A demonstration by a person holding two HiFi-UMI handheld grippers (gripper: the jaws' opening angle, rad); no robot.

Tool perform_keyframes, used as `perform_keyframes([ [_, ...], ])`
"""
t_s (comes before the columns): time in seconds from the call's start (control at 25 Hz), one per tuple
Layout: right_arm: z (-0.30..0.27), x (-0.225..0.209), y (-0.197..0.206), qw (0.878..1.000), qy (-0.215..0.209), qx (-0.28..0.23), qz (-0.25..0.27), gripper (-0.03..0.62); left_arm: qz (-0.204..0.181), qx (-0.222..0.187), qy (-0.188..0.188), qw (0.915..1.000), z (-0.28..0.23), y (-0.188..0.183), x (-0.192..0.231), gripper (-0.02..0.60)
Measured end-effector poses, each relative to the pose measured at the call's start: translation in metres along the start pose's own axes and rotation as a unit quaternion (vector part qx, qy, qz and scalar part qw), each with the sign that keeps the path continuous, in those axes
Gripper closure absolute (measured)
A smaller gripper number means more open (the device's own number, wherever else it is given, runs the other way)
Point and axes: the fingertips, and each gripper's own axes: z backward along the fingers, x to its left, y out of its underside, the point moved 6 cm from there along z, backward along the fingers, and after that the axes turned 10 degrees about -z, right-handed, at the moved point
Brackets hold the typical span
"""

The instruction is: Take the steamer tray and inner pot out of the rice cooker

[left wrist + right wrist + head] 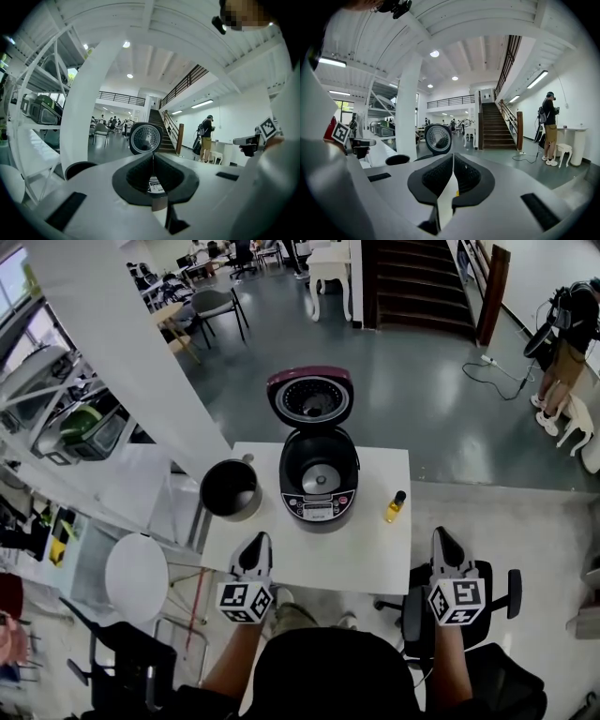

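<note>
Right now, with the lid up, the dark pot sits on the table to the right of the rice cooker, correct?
No. The head view shows the dark pot on the table to the left of the rice cooker, not the right; the small yellow bottle stands on the right. The lid is up, as you said.

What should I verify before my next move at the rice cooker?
1. Lid open: ok, it stands up behind the cooker.
2. Pot out: ok, it sits on the table, left of the cooker, near the table's left edge.
3. Steamer tray out: cannot tell, no view shows one clearly.
4. Left gripper free: ok, jaws together, nothing between them.
5. Right gripper free: ok, jaws together, nothing held.
6. Bottle clear of the cooker: ok, it stands apart on the cooker's right.
</note>
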Motion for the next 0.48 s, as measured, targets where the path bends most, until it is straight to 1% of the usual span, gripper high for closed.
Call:
perform_keyframes([
  [0.28,0.0,0.002,-0.002,1.0,-0.006,0.006,0.015,0.592,0.015,-0.003,-0.01,0.9998,0.002,-0.004,0.013,0.574],
  [0.48,0.006,0.0,-0.001,1.0,0.002,-0.001,0.011,0.592,0.012,-0.011,-0.015,0.9998,0.003,-0.013,0.02,0.574],
])
